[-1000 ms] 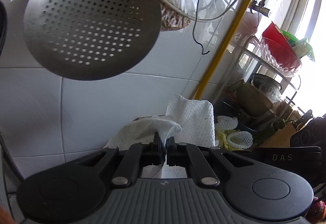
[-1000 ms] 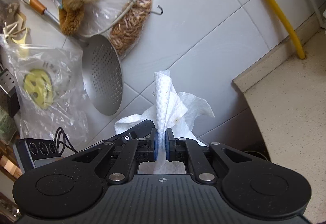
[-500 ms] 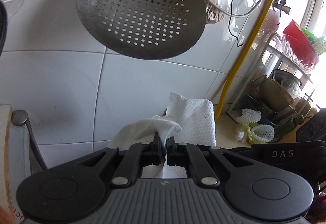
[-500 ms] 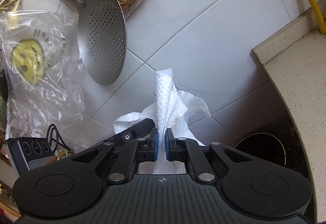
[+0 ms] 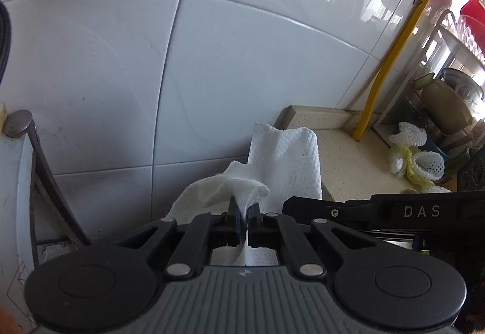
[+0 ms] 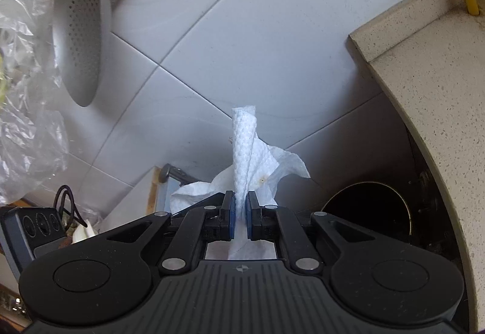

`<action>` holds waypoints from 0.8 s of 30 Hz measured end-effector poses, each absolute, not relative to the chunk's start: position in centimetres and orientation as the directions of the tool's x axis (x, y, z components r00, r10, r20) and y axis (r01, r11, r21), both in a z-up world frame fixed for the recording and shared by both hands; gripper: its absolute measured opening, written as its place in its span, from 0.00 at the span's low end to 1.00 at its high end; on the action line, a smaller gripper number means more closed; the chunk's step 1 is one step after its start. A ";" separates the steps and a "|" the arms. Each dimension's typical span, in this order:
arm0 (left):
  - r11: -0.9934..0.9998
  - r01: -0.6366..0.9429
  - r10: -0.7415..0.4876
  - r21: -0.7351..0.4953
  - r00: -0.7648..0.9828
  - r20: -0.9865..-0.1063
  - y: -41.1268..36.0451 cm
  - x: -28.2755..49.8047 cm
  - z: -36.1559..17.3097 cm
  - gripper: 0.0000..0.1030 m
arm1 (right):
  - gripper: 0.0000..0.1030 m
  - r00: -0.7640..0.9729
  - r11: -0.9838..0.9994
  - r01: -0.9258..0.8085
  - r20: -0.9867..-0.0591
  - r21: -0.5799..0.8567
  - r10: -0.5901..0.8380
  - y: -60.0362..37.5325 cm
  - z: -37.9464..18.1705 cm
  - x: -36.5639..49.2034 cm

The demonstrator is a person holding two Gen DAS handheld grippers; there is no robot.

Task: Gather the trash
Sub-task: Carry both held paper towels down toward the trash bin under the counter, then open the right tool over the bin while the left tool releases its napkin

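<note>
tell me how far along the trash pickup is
Done: both grippers have picked up paper. In hand: the left gripper is shut on a crumpled tissue, the right gripper on a paper towel. Left: dropping them, perhaps into the dark round bin below the counter.

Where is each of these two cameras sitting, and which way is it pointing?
Left wrist: sits behind the left hand-held gripper, facing tiled wall and counter; its jaws clamp a paper towel.
Right wrist: sits behind the right hand-held gripper, facing tiled wall and a dark round opening; its jaws clamp paper towel.
Shared: paper towel, perforated skimmer, yellow pipe, counter.
</note>
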State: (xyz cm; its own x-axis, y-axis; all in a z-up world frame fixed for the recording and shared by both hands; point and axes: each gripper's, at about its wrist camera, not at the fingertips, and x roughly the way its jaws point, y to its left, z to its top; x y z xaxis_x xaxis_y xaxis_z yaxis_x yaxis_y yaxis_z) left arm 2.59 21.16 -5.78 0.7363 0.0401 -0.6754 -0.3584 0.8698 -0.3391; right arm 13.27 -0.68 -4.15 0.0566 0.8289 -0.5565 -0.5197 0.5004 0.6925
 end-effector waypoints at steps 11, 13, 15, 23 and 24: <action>0.869 -0.404 0.055 -0.287 0.655 -0.754 21.9 5.5 -9.7 0.12 | 0.22 0.080 0.603 -0.500 -0.661 0.621 0.746 2.2 -9.3 15.3; 0.865 -0.417 0.055 -0.279 0.632 -0.773 22.1 5.9 -10.4 0.24 | 0.35 0.099 0.627 -0.491 -0.677 0.604 0.729 2.5 -10.1 15.8; 0.858 -0.430 0.049 -0.280 0.612 -0.789 22.3 6.1 -11.1 0.37 | 0.51 0.103 0.646 -0.480 -0.693 0.593 0.713 2.7 -10.9 16.2; 0.837 -0.429 -0.032 -0.340 0.582 -0.813 22.6 6.4 -12.9 0.40 | 0.60 0.122 0.686 -0.458 -0.724 0.566 0.679 1.8 -12.8 16.2; 0.829 -0.427 -0.054 -0.363 0.584 -0.810 22.6 6.3 -12.9 0.40 | 0.62 0.127 0.689 -0.448 -0.723 0.569 0.679 1.4 -12.8 16.1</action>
